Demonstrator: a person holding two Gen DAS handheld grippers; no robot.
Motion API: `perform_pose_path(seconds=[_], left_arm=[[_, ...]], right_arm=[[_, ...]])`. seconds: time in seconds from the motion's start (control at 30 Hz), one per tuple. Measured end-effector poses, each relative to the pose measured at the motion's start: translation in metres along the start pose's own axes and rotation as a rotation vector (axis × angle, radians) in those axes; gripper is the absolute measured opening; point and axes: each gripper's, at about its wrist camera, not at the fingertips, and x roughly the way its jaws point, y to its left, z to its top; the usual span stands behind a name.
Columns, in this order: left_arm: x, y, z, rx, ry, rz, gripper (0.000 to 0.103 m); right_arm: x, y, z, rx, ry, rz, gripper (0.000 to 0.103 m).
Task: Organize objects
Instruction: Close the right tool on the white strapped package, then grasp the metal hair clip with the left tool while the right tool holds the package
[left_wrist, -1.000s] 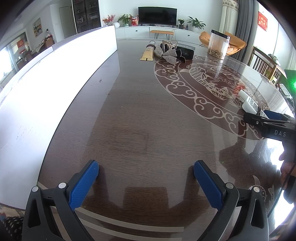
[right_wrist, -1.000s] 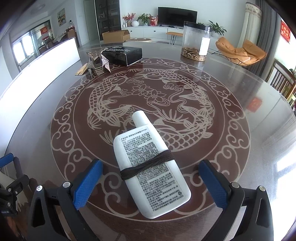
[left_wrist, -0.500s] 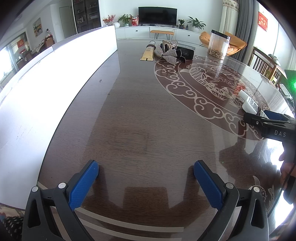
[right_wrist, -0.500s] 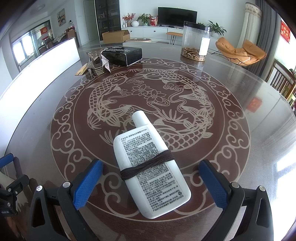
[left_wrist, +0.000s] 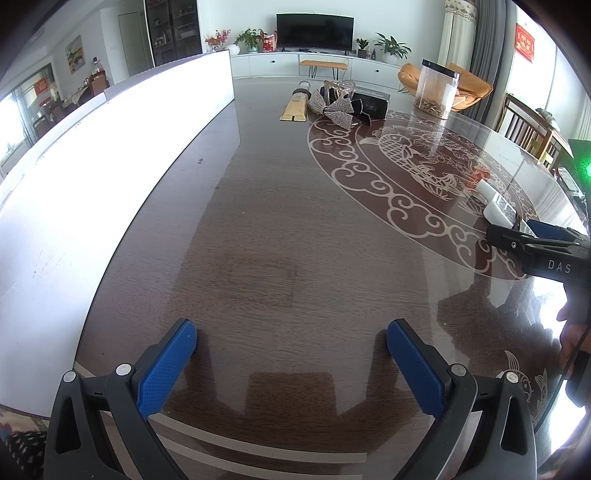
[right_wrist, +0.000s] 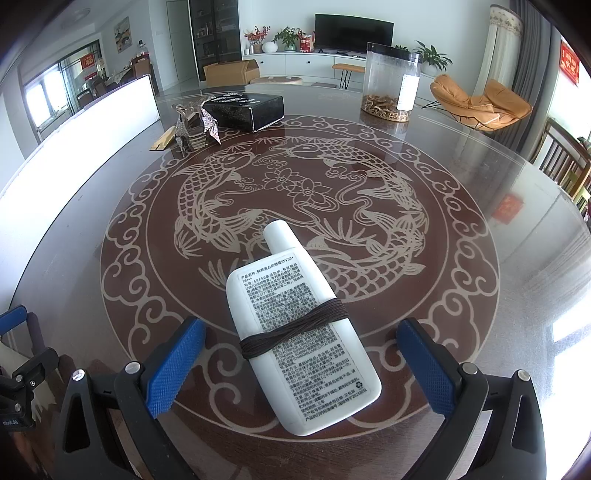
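Right wrist view: the right tongs (right_wrist: 301, 350) gape wide around a white bottle (right_wrist: 295, 332) (dark cord wound about its middle) lying flat on the glass worktop (right_wrist: 480, 206), touching neither pad. Left tongs (left_wrist: 291, 354) stand equally wide over bare wood, holding nothing.

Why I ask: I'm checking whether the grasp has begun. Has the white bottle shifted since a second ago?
No. The white bottle lies at the same spot on the table's fish pattern, between the right gripper's open fingers.
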Motion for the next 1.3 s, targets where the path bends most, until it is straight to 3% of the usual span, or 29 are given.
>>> perform_pose_path(seconds=[1.0, 1.1, 1.17, 1.3], left_arm=[[0.001, 0.001, 0.0, 0.002, 0.017, -0.002, 0.103], [0.002, 0.0, 0.011, -0.005, 0.075, -0.007, 0.103], [0.002, 0.002, 0.026, -0.037, 0.057, -0.045, 0.103], [0.013, -0.006, 0.094, -0.01, 0.007, -0.109, 0.103]], right_arm=[[0.0, 0.0, 0.0, -0.001, -0.001, 0.001, 0.103], [0.0, -0.001, 0.0, -0.001, -0.001, 0.001, 0.103], [0.0, -0.001, 0.0, -0.001, -0.001, 0.0, 0.103], [0.0, -0.001, 0.0, -0.001, -0.001, 0.001, 0.103]])
